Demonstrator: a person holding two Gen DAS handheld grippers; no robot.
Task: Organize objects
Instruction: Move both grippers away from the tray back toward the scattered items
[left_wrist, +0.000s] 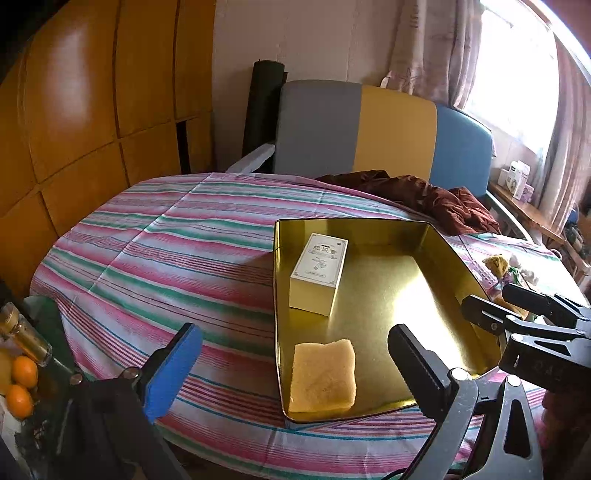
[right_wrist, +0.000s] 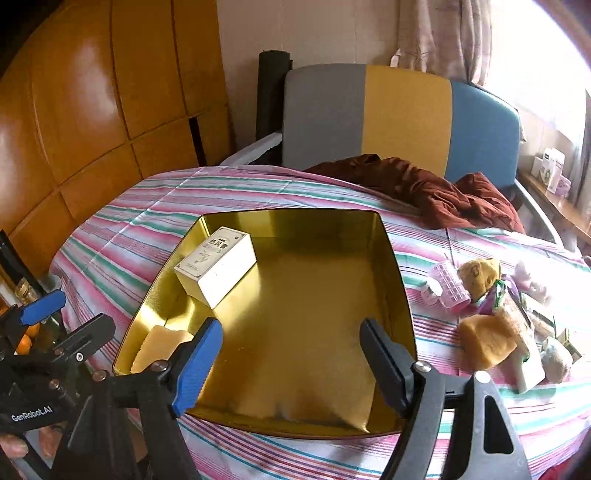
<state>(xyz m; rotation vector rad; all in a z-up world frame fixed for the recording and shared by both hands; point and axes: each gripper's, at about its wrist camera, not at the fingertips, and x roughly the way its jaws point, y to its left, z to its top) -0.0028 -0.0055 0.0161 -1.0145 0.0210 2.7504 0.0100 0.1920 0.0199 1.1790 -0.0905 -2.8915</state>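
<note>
Where the 2 grippers hang over the near edge of the round table, the left gripper (left_wrist: 295, 354) stands released with nothing between its blue and black pads, and the right gripper (right_wrist: 291, 354) is likewise spread and empty above the shallow gold metal tin (right_wrist: 391, 266). Inside that tin lie a yellow rectangular sponge (left_wrist: 323, 374) at the near left corner and a cream cardboard box with printed lettering (left_wrist: 319, 273) farther back along the left wall. The tin sits on a pink, green and white striped tablecloth (left_wrist: 166, 251). To its right on the cloth is a loose pile of small items (right_wrist: 498, 314), among them a pink ribbed roller and another yellow sponge. Beyond lie a crumpled dark red cloth (right_wrist: 424, 188), then a grey, yellow and blue padded chair back (right_wrist: 402, 114), orange wooden wall panels (left_wrist: 92, 110) and pale curtains (left_wrist: 436, 48) by a bright window.
</note>
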